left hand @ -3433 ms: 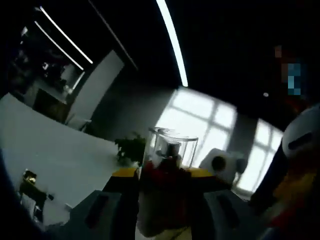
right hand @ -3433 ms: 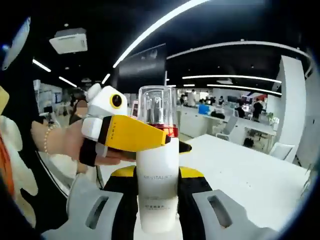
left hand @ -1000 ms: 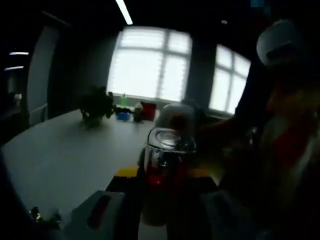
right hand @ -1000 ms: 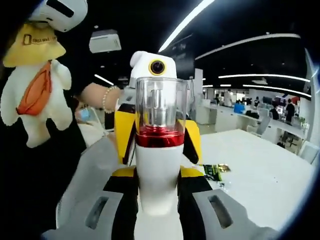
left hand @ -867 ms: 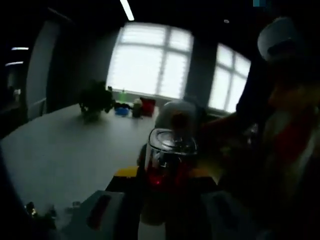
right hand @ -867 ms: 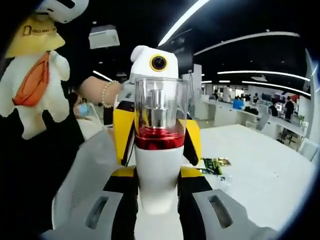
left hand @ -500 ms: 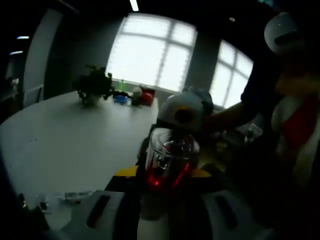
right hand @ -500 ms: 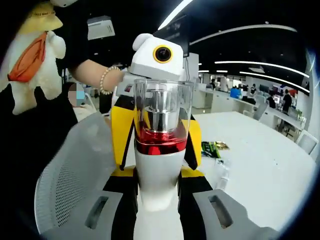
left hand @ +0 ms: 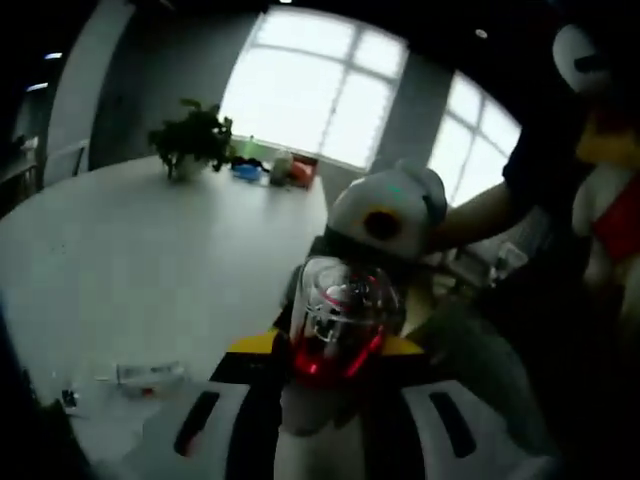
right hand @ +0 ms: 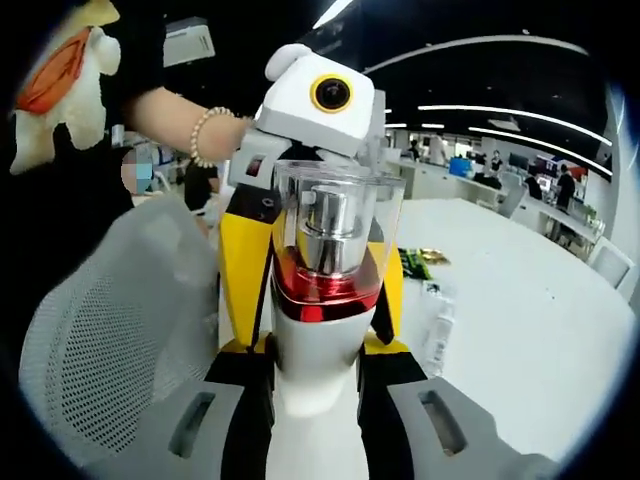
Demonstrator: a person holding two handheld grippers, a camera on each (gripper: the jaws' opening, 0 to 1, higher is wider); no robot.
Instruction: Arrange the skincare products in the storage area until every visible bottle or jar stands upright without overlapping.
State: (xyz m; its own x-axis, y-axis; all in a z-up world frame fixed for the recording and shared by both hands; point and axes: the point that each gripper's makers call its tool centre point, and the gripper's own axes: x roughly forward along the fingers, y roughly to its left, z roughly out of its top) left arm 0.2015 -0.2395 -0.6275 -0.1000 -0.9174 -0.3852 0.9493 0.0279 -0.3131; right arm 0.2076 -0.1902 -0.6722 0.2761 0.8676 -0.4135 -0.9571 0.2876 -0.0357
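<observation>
A white pump bottle (right hand: 318,360) with a red collar and a clear cap stands up between my right gripper's (right hand: 315,350) jaws, which are shut on its body. My left gripper faces it from behind; its yellow fingers (right hand: 242,270) flank the bottle at collar height. In the left gripper view the same bottle (left hand: 335,320) rises between my left gripper's (left hand: 325,348) jaws, cap tilted toward the camera, and they look shut on it. The bottle is held in the air above a white table (right hand: 520,330).
A small clear bottle (right hand: 438,340) lies on the table beside a green-gold packet (right hand: 415,262). A tube (left hand: 145,375) lies near the table's edge, and a potted plant (left hand: 195,140) stands far back. A grey mesh chair (right hand: 120,330) is at the left. A person's braceleted hand (right hand: 205,135) holds the left gripper.
Both cameras have tipped down, so more of the table shows. The left gripper, earlier side-on at the collar, now faces the right one head-on. The bottle stays held.
</observation>
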